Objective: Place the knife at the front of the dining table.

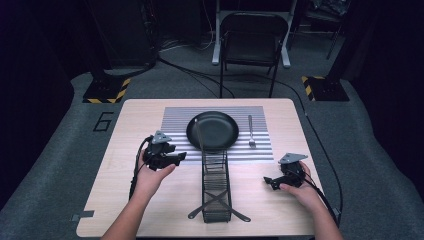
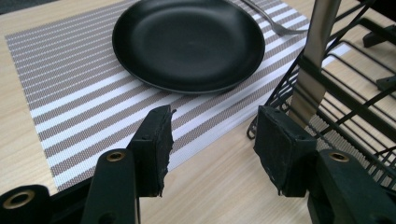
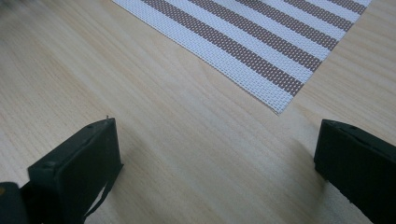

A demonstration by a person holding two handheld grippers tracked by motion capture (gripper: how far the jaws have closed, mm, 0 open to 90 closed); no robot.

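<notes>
Nearest, both tools, the left tool (image 2: 212,144) and right tool (image 3: 217,168), gape wide and empty; the knife (image 2: 314,60) in the rack (image 1: 216,185) looks stiff, slippery, best pinched across its flat handle.

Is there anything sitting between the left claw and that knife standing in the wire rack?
Nothing visible does. The left gripper is open, with bare table between its jaws and the knife leaning in the wire rack just ahead to its right. The plate lies off to the side.
</notes>
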